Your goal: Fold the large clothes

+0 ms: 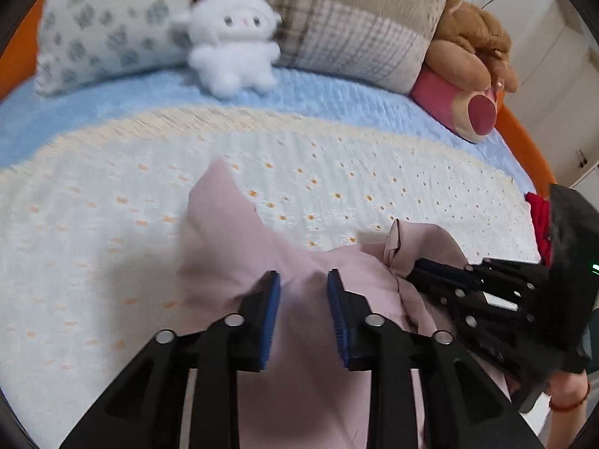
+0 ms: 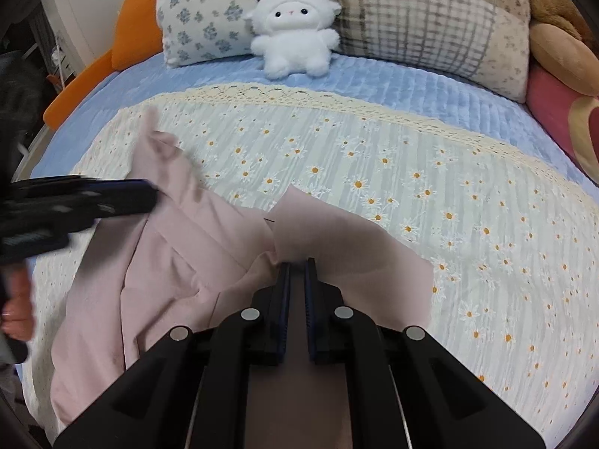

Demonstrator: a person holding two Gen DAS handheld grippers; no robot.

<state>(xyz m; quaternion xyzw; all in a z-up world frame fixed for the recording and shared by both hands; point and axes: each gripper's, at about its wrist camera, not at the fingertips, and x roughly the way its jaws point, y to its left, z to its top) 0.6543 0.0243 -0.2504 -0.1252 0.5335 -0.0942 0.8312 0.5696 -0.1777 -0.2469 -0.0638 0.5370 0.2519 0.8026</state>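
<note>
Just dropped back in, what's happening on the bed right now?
A person is folding a pink garment on the daisy bedspread, with tongs in each hand. The right tongs are shut on a fold of the cloth. The left tongs are parted with pink fabric between the pads, not clearly pinched. The garment is still bunched, not yet folded flat. A white plush sits by the pillows.

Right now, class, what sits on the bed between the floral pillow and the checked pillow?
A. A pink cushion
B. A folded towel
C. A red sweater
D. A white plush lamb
D: the white plush lamb sits upright on the blue sheet, with the floral pillow on one side of it and the checked pillow on the other.
</note>
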